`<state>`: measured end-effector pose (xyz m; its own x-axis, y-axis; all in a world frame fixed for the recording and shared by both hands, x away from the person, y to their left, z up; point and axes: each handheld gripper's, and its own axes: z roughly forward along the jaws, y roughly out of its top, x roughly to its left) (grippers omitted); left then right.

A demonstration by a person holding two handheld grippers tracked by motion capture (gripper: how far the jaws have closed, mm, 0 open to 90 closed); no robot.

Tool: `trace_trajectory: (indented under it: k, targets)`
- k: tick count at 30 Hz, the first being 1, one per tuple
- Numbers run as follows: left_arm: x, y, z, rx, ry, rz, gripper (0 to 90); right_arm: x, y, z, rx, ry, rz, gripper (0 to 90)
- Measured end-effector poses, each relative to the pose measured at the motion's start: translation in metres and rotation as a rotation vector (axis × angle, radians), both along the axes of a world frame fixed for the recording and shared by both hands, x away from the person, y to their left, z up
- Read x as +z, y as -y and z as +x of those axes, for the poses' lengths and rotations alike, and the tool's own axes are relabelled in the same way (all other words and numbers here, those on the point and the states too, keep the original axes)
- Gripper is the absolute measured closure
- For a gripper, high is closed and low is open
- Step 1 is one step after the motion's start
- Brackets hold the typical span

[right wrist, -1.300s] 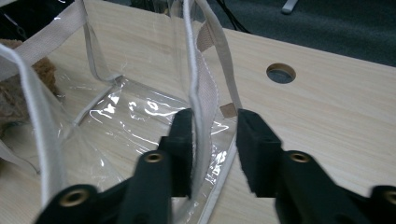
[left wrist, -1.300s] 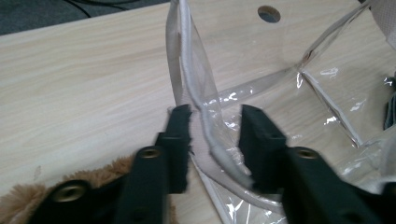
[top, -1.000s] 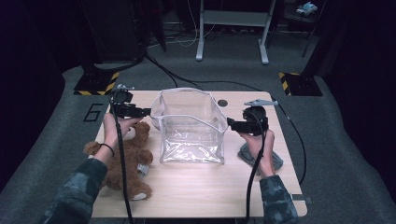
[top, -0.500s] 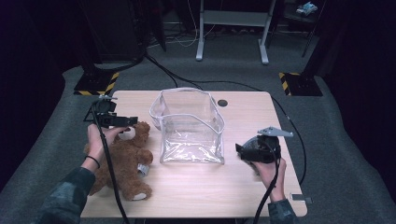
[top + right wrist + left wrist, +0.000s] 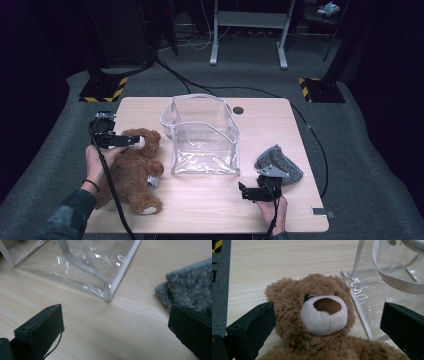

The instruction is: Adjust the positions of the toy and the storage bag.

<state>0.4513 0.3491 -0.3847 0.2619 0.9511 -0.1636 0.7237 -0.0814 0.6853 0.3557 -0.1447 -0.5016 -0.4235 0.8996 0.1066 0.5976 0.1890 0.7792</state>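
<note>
Hovering my left gripper (image 5: 131, 141) over the teddy bear's (image 5: 131, 170) head, I see its jaws have just been opening and stand wide — the muzzle between them, untouched. The bear lies at nine o'clock of the clear bag (image 5: 202, 134), just beside it. My right gripper (image 5: 241, 190), jaws likewise just opened wide and empty, sits low at five o'clock of the bag, near the grey cloth (image 5: 285, 164).

Clear bag (image 5: 202, 135) blocks mid-table between teddy (image 5: 132, 167) and grey cloth (image 5: 280, 162)
</note>
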Motion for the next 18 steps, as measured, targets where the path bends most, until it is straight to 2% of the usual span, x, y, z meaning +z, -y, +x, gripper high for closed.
trace_trajectory:
  k: [2,3,6,9,10,11,12,16,17,18]
  targets:
    - [-0.002,-0.001,-0.001,-0.005,-0.004,0.003,0.0,-0.005,0.000,0.000,-0.003,-0.004,-0.009,0.0]
    - [-0.004,-0.001,-0.003,0.002,-0.001,-0.009,0.0,-0.012,-0.001,-0.001,-0.011,-0.017,-0.007,0.0]
    - [-0.008,-0.001,-0.005,-0.001,-0.009,-0.013,0.0,-0.017,-0.001,-0.001,-0.010,-0.021,-0.002,0.0]
    - [-0.019,-0.001,-0.007,-0.002,-0.037,-0.006,0.0,-0.025,-0.003,0.001,-0.001,-0.036,-0.002,0.0]
    - [-0.019,-0.001,-0.007,-0.002,-0.037,-0.006,0.0,-0.025,-0.004,0.001,-0.008,-0.036,-0.013,0.0]
    - [-0.024,-0.001,-0.007,-0.001,-0.067,0.003,0.0,-0.024,-0.004,0.001,0.000,-0.024,-0.012,0.0]
    - [-0.027,0.000,-0.008,0.014,-0.066,0.000,0.0,-0.025,-0.004,0.001,0.004,-0.026,-0.012,0.0]
    - [-0.032,0.001,-0.008,0.019,-0.075,0.007,0.0,-0.025,-0.004,0.001,0.009,-0.030,-0.014,0.0]
    - [-0.035,0.004,-0.008,0.014,-0.097,0.026,0.0,-0.026,-0.004,0.002,0.010,-0.038,-0.019,0.0]
    - [-0.035,0.004,-0.008,0.014,-0.097,0.026,0.0,-0.026,-0.004,0.001,0.009,-0.032,-0.022,0.1]
